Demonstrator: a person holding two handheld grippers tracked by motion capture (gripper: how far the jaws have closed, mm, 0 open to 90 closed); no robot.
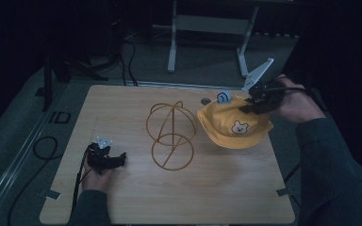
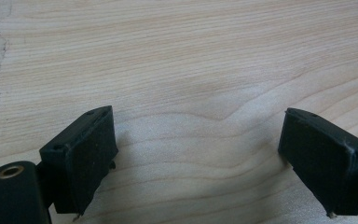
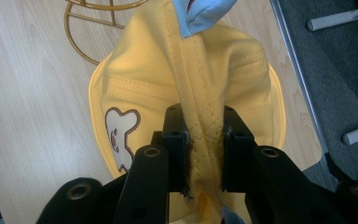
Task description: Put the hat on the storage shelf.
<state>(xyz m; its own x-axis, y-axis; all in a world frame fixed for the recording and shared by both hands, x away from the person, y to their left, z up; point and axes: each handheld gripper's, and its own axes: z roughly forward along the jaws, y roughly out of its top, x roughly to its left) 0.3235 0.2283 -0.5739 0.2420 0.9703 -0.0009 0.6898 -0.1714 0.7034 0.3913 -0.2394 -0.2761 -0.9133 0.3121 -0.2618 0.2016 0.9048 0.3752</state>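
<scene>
A yellow child's hat (image 1: 233, 123) with a bear patch and a pale blue ear (image 1: 224, 97) hangs above the table's right side. My right gripper (image 1: 250, 104) is shut on a pinched fold of the hat's crown (image 3: 204, 135), its jaws pressing the yellow cloth from both sides. A gold wire hat stand (image 1: 171, 134) sits at the table's middle, just left of the hat, and its rings (image 3: 95, 28) appear beyond the hat in the right gripper view. My left gripper (image 1: 111, 159) rests low on the wooden table (image 2: 191, 60) at the left, open, with bare wood between its fingers (image 2: 86, 154).
A small dark round thing (image 1: 205, 100) lies on the table behind the hat. The table's right edge (image 3: 298, 93) runs close beside the hat, with grey floor and white frame legs (image 1: 172, 42) beyond. Cables (image 1: 42, 146) lie on the floor at the left.
</scene>
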